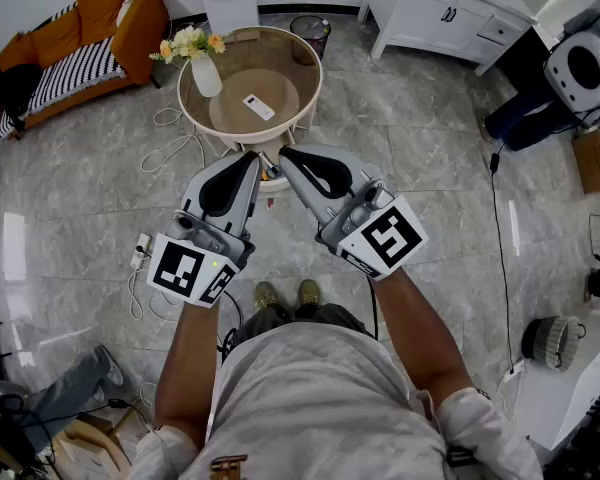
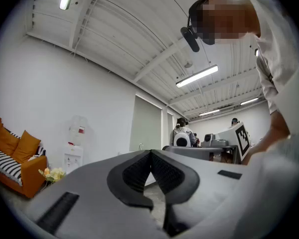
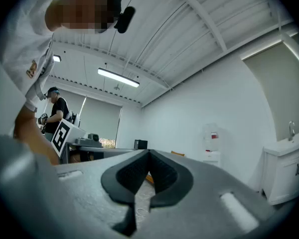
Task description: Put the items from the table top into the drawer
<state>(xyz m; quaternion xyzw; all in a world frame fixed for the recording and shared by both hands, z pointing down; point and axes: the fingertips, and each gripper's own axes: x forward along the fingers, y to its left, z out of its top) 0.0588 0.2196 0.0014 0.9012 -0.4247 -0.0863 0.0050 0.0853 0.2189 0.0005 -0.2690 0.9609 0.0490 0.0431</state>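
Items (flat white thing (image 1: 259, 107), flower vase (image 1: 206, 74)) are seen on the round counter (image 1: 310, 86); its near edge is hidden behind the left hand-held gripper (image 1: 252, 157) and right hand-held gripper (image 1: 285, 154), both pressed together, empty.

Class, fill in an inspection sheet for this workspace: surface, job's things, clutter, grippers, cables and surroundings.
Surface: round table with a glass top, on a grey tiled floor.
Job's things: white flat item on the table; vase of flowers at its left edge; no drawer made out.
Clutter: nothing seen on the table.
Grippers: left gripper and right gripper both shut and empty, tips close together at the table's near edge.
Cables: white cable looped on the floor left of the table; power strip; black cable at right.
Surroundings: orange sofa, white cabinet, bin.
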